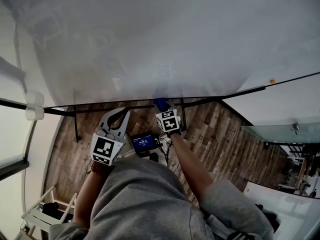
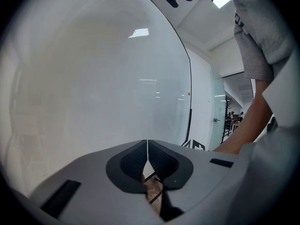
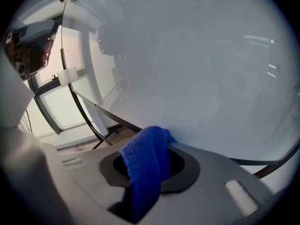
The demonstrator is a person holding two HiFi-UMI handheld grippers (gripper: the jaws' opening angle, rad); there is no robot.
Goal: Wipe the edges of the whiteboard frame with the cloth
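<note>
Right claw (image 3: 150,165) is clamped on the blue cloth (image 3: 145,163), with the fold poking out past its tips and looking pressed against the bottom rail of the whiteboard frame (image 1: 225,95), so I'd say it's mid-wipe on the lower edge. Left claw (image 2: 147,153) is closed on nothing, just left of it and a bit lower. Next move probably needs a steady sideways slide along the rail, then the other 3 sides

support: wood-plank floor (image 1: 220,144) | on it: black stand leg (image 1: 76,126), white rack (image 1: 36,215) by the wall
</note>
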